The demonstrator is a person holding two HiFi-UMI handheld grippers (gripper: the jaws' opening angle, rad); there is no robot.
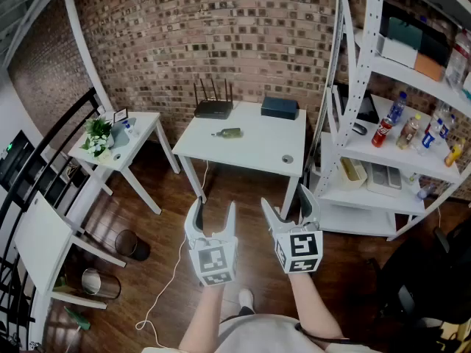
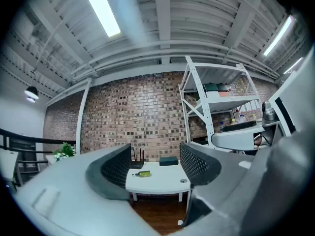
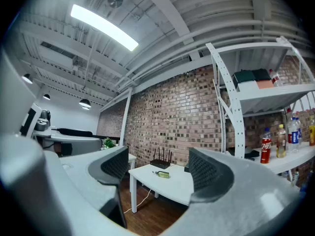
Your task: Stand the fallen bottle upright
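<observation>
We have done none of the task so far. The bottle (image 1: 227, 132) lies on its side on the white counter (image 1: 254, 157), toward the back, in front of the router (image 1: 213, 109) and to the left of the dark box (image 1: 280, 107), apart from both. We stand well back from the counter, with bare wooden floor between it and us.

Our left gripper (image 1: 213, 212) and right gripper (image 1: 288, 201) are held level, side by side, pointing toward the counter. Each has its jaws spread wide with nothing between them. Only the far counter and the bottle show through the gap. By our reckoning everything is left to do: walk up, reach in, close on the bottle, tip it onto its base and let go.

The bottle is small in every view. It looks greenish and its neck seems to point left, but we cannot tell whether it is capped or how full it is. A small round mark (image 1: 287, 159) near the counter's front right corner may be a cable hole or a loose lid, and we cannot say which. The shelf rack (image 1: 352, 147) on the right is cut off at the frame edge.
</observation>
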